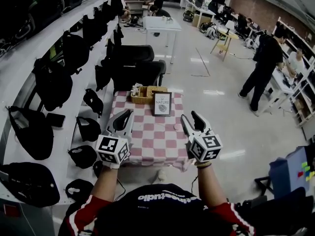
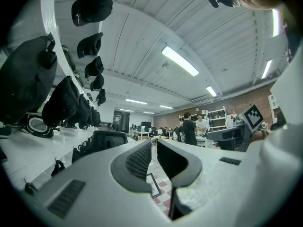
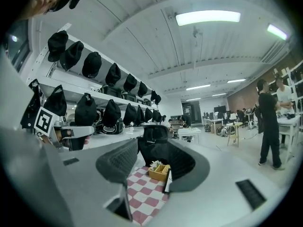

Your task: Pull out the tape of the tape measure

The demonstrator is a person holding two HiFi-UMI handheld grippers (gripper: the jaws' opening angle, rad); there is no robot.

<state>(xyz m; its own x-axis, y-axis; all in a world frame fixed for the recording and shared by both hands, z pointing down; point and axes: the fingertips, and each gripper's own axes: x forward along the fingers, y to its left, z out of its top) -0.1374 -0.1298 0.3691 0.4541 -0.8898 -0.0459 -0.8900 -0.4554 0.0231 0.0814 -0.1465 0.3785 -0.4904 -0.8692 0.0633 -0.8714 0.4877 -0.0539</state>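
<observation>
The left tongs are held up over the near end of the bench. Their jaws are all but together, with only a thin slit between the pads and nothing in it. The checked cloth carries a basket at the far end and a framed card leaning in front of it. Nearer the person, a small round thing lies towards the right edge. No drawn-out strip of tape shows anywhere on the cloth or in the air. The right tongs are held up too, with their jaws well apart. Between them only the cloth, the basket and the card show, further off.

Neither pair of tongs holds anything, so no pull is under way. This fits a tape measure waiting to be picked up, and it equally fits one set down again with its tape run back in. The pictures do not settle which.

The small round thing is the only likely tape measure, though it is too small to be sure. In the head view it lies between the two tongs, well to the right of the left pair and just beside the left jaw of the right pair. Both tongs point level above the bench and touch neither it nor the cloth.
</observation>
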